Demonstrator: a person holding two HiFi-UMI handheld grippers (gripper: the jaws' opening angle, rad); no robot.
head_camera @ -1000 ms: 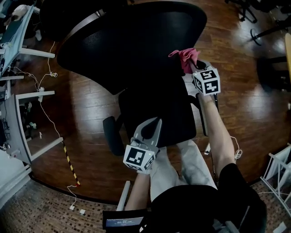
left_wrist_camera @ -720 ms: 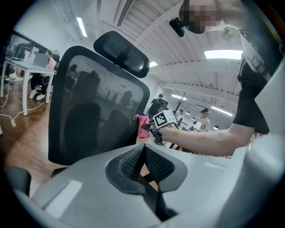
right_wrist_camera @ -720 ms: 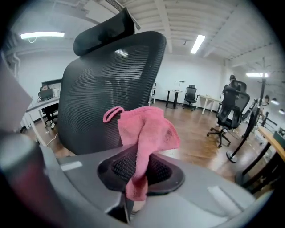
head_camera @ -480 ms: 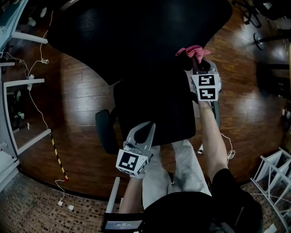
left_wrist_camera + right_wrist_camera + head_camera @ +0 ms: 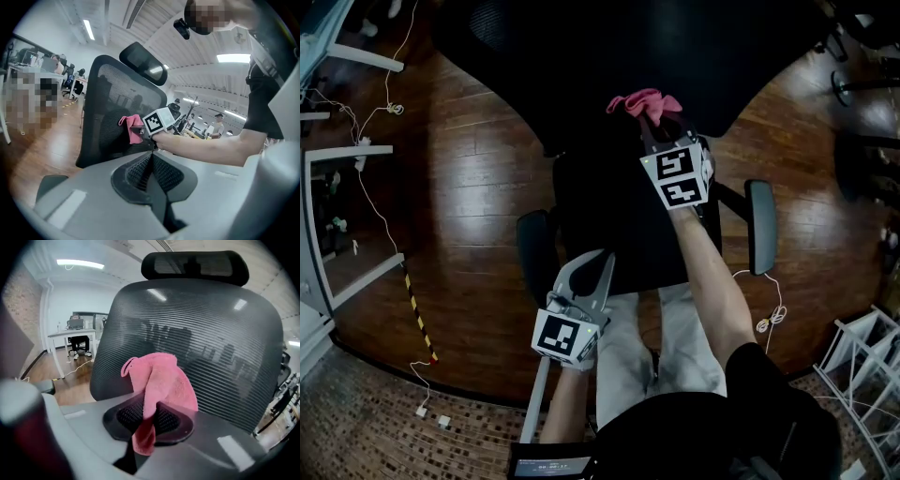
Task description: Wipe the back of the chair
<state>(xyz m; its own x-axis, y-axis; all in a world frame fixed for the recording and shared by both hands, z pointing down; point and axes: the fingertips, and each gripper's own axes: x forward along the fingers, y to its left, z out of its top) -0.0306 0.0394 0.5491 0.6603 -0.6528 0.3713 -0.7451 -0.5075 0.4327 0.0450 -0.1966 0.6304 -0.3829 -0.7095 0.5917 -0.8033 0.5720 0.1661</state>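
Part of the pink cloth (image 5: 164, 383) hides between the right gripper's (image 5: 152, 422) jaws.

The head view is dim and underexposed. The black mesh chair back (image 5: 609, 56) sinks into shadow, while the glossy dark wooden floor (image 5: 478, 187) carries soft glare. The left and right gripper views are bright under long ceiling strip lights (image 5: 234, 58), fisheye-curved, black-cornered and blurred up close.

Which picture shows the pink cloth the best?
The right gripper view: the pink cloth fills the middle, pinched in the right gripper's jaws before the chair's mesh back. The left gripper view shows it small and far off; the head view shows only a pink bunch.
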